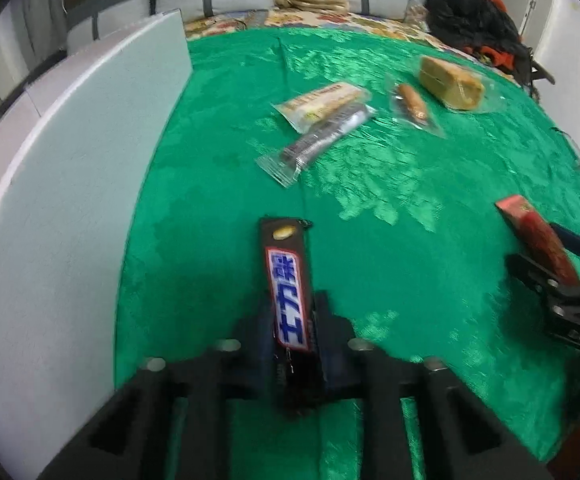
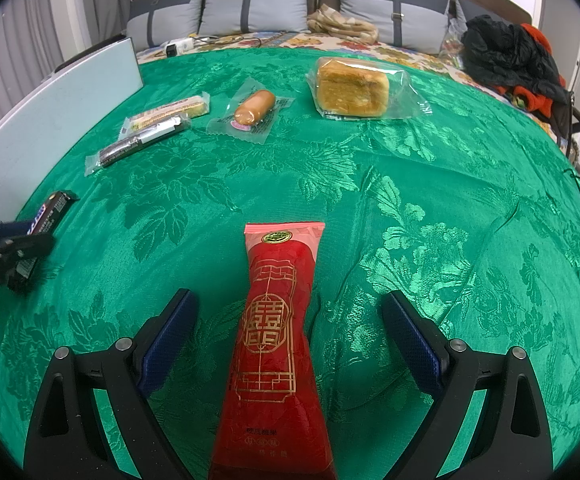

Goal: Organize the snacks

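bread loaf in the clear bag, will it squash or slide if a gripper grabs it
The bread loaf looks soft and airy, so it probably dents under a firm squeeze. Its loose, glossy wrapper likely slips over the bread. Blocky and flat-based on the green cloth, it seems unlikely to roll.

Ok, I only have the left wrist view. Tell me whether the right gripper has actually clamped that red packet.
Observer: No. The right gripper is wide open; the red packet sits between its fingers, touching neither pad.
Operator: Read me the packet's face.
Observer: A gold double-happiness emblem sits mid-packet, and there is a round gold seal on its pink far end.
Operator: Now check what lies beyond the white board.
Observer: A white power adapter lies past the far end of the white board, in front of the grey pillows.
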Motion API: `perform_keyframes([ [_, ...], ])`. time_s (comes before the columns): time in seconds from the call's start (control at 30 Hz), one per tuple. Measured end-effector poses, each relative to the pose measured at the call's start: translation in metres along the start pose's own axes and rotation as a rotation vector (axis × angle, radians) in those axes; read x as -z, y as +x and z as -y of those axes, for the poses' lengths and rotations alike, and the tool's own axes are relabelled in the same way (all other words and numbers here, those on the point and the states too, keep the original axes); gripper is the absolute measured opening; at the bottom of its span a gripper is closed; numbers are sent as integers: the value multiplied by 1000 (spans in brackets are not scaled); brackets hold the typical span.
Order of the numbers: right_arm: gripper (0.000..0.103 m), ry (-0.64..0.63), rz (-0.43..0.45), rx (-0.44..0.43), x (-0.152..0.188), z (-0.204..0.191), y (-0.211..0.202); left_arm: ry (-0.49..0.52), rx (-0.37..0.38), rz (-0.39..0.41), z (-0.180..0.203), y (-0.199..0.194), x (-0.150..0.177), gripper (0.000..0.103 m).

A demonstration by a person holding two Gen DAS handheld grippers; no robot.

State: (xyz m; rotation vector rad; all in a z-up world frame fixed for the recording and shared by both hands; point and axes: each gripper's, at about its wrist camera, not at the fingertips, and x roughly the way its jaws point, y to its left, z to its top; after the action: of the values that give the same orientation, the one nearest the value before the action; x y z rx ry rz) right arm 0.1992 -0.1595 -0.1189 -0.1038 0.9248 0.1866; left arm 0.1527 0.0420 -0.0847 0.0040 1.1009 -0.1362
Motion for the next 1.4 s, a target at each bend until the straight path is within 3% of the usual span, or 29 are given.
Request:
perform_keyframes([
  [0.23,96,1,0,-1,0,0,0,-122,114,31,-8,-26,37,16],
  [0.37,96,-13,-12,-15,1,1,-2,-151,141,52,-11,-39,52,16],
  [0.43,94,-27,-64,-43,-3,5,-4,-149,142,68,-12,-46,57,16],
  [0.6,94,75,-198,-178,-28,29,-14,-153,167,113,-8,-60,62,16],
  [0.7,92,75,-314,-177,-41,24,-6,-151,179,123,-4,-64,64,16],
  [0.8,89,-17,-397,-106,-41,4,4,-152,188,132,-4,-72,69,16],
  [0.83,79,-32,-418,-94,-38,-2,7,-157,192,138,-6,-77,70,16],
  [0.87,50,-40,-431,-90,-35,-5,8,-162,197,147,-8,-82,72,16],
  [0.9,36,-46,-437,-76,-33,-8,7,-167,200,153,-9,-87,74,16],
  [0.93,20,-54,-424,-44,-31,-9,4,-173,203,162,-12,-92,75,16],
  [1.1,17,63,-358,-110,-32,1,-23,-213,238,211,-23,-122,76,16],
  [1.27,17,142,-227,-294,-63,-22,-73,-279,270,288,-53,-162,67,16],
  [1.4,17,110,-126,-485,-106,-90,-117,-335,211,358,-101,-196,57,16],
])
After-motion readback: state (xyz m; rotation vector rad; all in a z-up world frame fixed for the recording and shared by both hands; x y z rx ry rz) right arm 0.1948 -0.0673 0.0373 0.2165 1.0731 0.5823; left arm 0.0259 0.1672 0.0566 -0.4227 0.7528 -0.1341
